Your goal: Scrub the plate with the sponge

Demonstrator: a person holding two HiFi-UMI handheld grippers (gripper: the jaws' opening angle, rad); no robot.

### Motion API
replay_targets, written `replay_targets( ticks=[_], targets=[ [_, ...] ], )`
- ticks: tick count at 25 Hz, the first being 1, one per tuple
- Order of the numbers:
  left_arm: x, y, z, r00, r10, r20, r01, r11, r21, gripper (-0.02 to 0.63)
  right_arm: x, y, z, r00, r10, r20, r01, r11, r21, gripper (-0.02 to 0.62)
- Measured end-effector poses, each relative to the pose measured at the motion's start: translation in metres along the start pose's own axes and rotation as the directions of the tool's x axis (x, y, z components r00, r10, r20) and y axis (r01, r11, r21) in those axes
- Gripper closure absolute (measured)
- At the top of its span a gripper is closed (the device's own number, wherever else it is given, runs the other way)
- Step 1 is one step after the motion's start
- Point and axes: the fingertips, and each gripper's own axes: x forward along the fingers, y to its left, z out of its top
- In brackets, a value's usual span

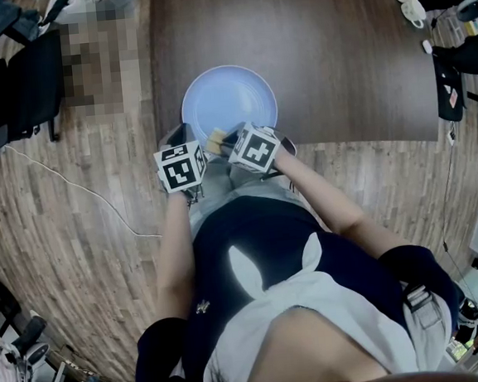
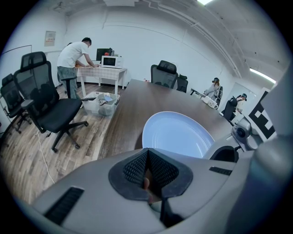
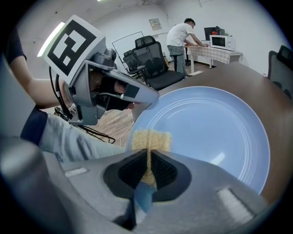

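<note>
A light blue plate (image 1: 228,100) lies on the dark brown table (image 1: 335,53) near its front edge. My right gripper (image 3: 149,167) is shut on a yellow sponge (image 3: 151,140) with a blue underside. The sponge sits over the plate's (image 3: 206,132) near left rim. In the head view the sponge (image 1: 216,140) shows between the two marker cubes. My left gripper (image 2: 147,170) is shut, its pads meeting with nothing recognisable between them. It hangs just short of the plate (image 2: 176,135), and in the right gripper view its tip (image 3: 145,97) reaches the plate's left rim.
Black office chairs (image 2: 50,107) stand on the wood floor left of the table. A person (image 2: 72,59) bends over a far side table with a microwave (image 2: 110,61). A box of items (image 2: 100,103) sits on the floor. White cups (image 1: 410,5) rest at the table's far right.
</note>
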Motion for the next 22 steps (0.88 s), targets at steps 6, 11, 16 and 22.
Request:
replay_targets(
  ticks=[6,11,16,22],
  targets=[
    [-0.001,0.001,0.002,1.0,0.007,0.002,-0.007,1.0,0.004,0.598,-0.005,-0.002,-0.009,0.999,-0.003,-0.035,0.001,0.999,-0.046,0.572],
    [0.002,0.001,0.0,1.0,0.002,-0.001,-0.002,1.0,0.0,0.598,-0.009,-0.006,-0.015,0.999,-0.008,-0.047,0.004,0.998,-0.067,0.572],
    [-0.001,0.002,0.0,1.0,0.001,-0.001,-0.001,1.0,0.0,0.598,-0.014,-0.01,-0.023,0.997,-0.032,-0.072,0.026,0.997,-0.078,0.572],
    [-0.001,0.002,0.002,1.0,0.001,-0.001,-0.001,1.0,0.002,0.598,-0.025,-0.02,-0.021,0.995,-0.071,-0.074,0.06,0.989,-0.134,0.571]
  ],
)
